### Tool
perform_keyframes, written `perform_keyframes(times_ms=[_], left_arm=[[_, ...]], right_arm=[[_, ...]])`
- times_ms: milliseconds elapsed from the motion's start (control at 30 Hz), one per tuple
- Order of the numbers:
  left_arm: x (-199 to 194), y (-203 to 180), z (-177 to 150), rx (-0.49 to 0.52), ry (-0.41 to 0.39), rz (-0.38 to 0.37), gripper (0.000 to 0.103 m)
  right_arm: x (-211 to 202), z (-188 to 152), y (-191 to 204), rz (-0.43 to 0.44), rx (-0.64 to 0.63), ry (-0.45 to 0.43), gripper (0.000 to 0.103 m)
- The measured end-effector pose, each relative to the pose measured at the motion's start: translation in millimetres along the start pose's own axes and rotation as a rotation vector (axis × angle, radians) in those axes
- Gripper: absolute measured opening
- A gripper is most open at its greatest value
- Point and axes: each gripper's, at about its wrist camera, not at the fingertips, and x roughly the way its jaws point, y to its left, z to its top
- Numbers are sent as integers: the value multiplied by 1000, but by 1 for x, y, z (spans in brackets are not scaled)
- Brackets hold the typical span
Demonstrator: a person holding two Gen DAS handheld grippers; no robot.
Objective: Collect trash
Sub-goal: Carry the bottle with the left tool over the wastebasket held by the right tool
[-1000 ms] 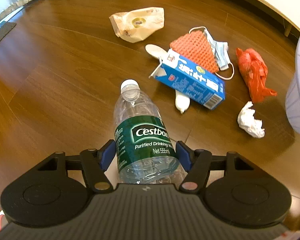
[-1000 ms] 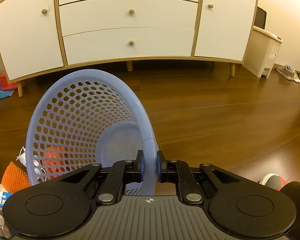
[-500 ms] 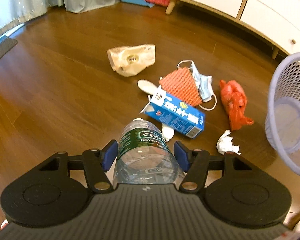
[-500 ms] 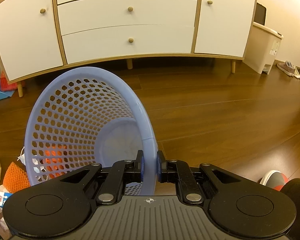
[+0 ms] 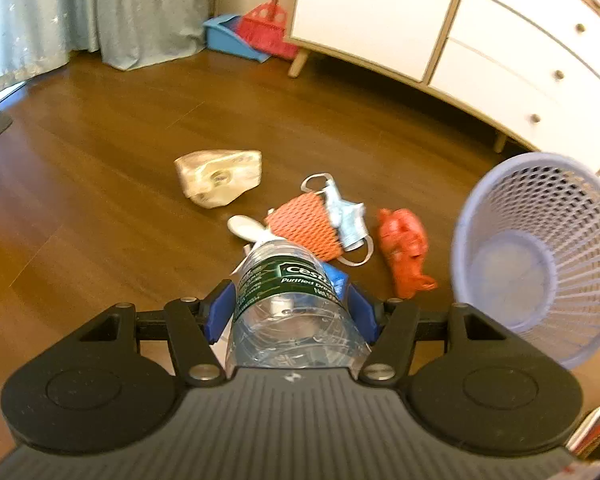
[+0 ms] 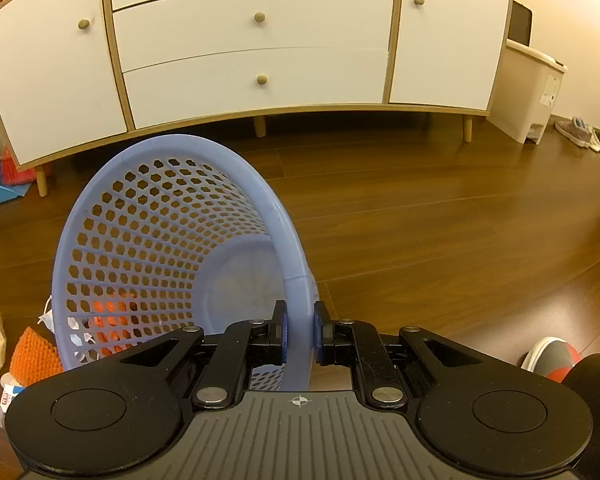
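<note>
Clear plastic water bottle (image 5: 290,304) with a green label, held off the floor between blue pads, cap end pointing away. Right of it, a lavender perforated basket (image 5: 540,256), tipped with its empty mouth facing left. On the wooden floor beyond: crumpled beige wrapper (image 5: 218,176), orange foam net (image 5: 306,224), pale blue face mask (image 5: 346,216), red plastic bag (image 5: 404,248)

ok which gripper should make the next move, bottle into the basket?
Left. The left gripper is shut on the water bottle, while the right gripper clamps the tilted basket rim, mouth facing the bottle.
</note>
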Motion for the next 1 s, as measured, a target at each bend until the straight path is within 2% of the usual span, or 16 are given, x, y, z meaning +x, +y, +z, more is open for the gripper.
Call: perform_keyframes(times_ms=[167, 500, 833, 1000], left_arm=[[-13, -21, 10, 29, -31, -70, 58], [-21, -72, 14, 88, -33, -226, 58], [-4, -107, 16, 148, -8, -397, 58], [7, -127, 18, 199, -6, -442, 58]], right_arm=[[-1, 0, -1, 5, -2, 5, 9], [1, 1, -2, 5, 8, 8, 9], [1, 1, -1, 8, 9, 8, 9], [3, 3, -4, 4, 15, 8, 9]])
